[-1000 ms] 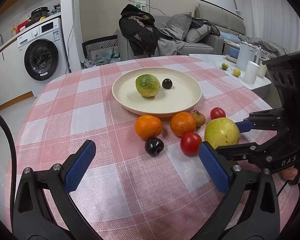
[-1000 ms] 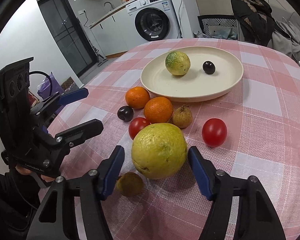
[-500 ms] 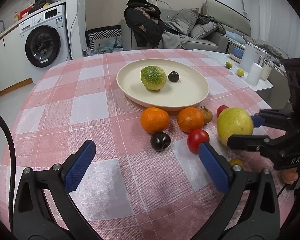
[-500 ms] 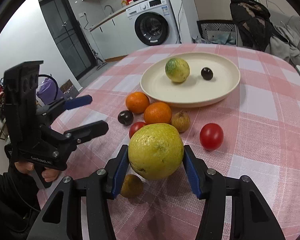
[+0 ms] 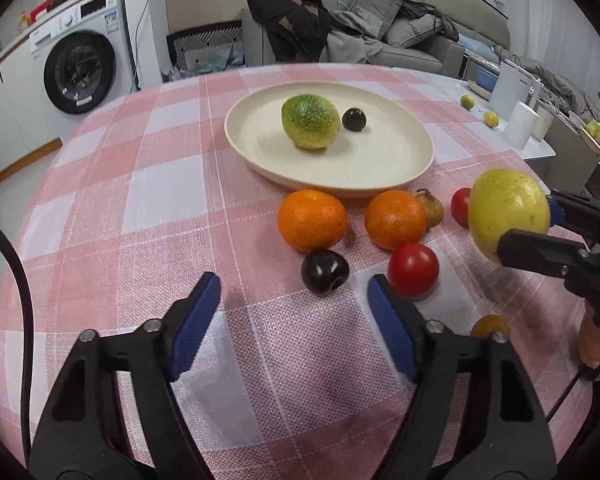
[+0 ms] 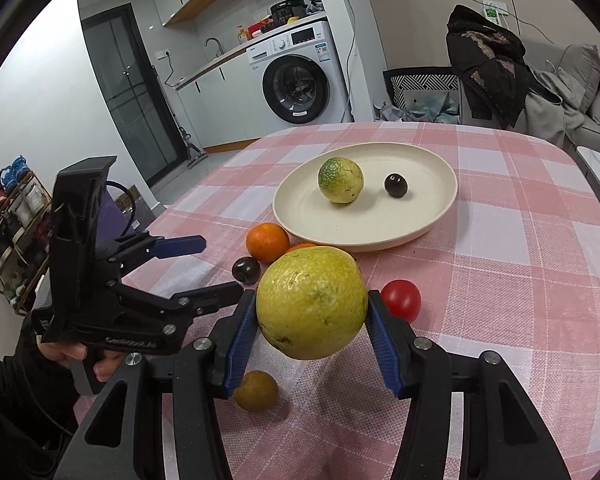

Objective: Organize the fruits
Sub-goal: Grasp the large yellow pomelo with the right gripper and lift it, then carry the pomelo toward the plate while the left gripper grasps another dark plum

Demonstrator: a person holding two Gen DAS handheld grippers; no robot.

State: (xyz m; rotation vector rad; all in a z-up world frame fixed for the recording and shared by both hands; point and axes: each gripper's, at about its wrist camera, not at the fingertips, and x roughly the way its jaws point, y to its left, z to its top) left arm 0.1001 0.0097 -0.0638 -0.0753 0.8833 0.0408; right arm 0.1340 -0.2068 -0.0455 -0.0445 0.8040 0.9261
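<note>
My right gripper (image 6: 312, 332) is shut on a large yellow citrus (image 6: 312, 302) and holds it above the table; it also shows in the left wrist view (image 5: 508, 210). A cream plate (image 5: 380, 160) holds a green citrus (image 5: 310, 121) and a dark plum (image 5: 354, 119). In front of the plate lie two oranges (image 5: 312, 220) (image 5: 395, 219), a dark plum (image 5: 325, 271), a red tomato (image 5: 413, 269), a second tomato (image 5: 460, 206), a brown fruit (image 5: 432, 208) and a small yellow-brown fruit (image 6: 256, 391). My left gripper (image 5: 294, 328) is open and empty, low over the table just short of the dark plum.
The round table has a pink checked cloth (image 5: 140, 208). A white side table (image 5: 512, 120) with cups and small fruits stands to the right. A washing machine (image 5: 80, 64) and a sofa (image 5: 400, 40) are behind.
My right gripper closed on the large yellow citrus and lifted it off the table. My left gripper moved forward toward the fruits and its jaws narrowed somewhat.
</note>
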